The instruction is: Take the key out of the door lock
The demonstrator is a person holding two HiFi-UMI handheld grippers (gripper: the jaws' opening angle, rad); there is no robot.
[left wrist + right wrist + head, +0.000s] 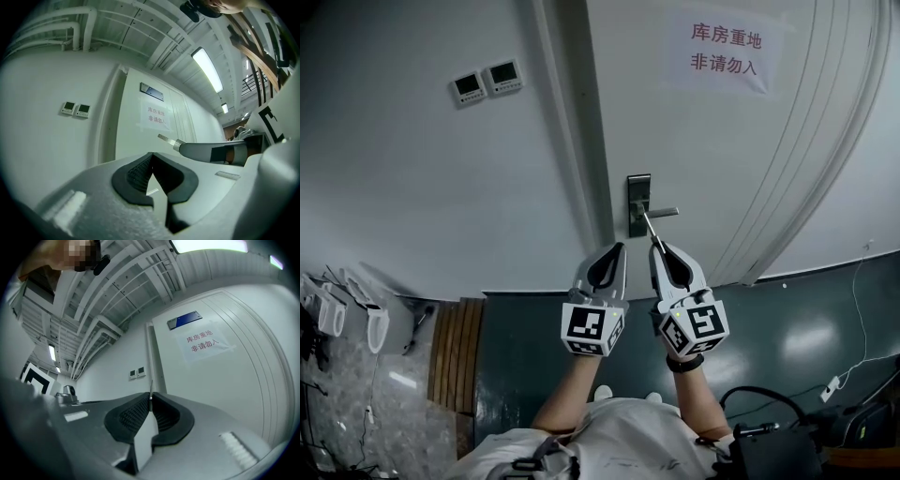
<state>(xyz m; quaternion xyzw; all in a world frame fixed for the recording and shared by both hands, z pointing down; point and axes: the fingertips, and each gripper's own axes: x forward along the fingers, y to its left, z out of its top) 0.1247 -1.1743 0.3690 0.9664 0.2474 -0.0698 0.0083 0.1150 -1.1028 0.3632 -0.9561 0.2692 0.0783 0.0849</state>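
Closest to the head camera, the person's forearms [572,389] reach up toward the white door [722,150]. On the left gripper [618,247] the pads meet with nothing between them. Beside it, the right gripper [659,247] is clamped on the key [650,228], whose bare blade juts from the tips. From the head view the blade overlaps the lock plate [637,190] by the lever handle [666,212]; the left gripper view shows its tip touching nothing.

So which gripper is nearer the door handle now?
Right. The right gripper, pinching the key, sits just below the door handle; the left gripper, shut and empty, is lower-left of it, beside the right.
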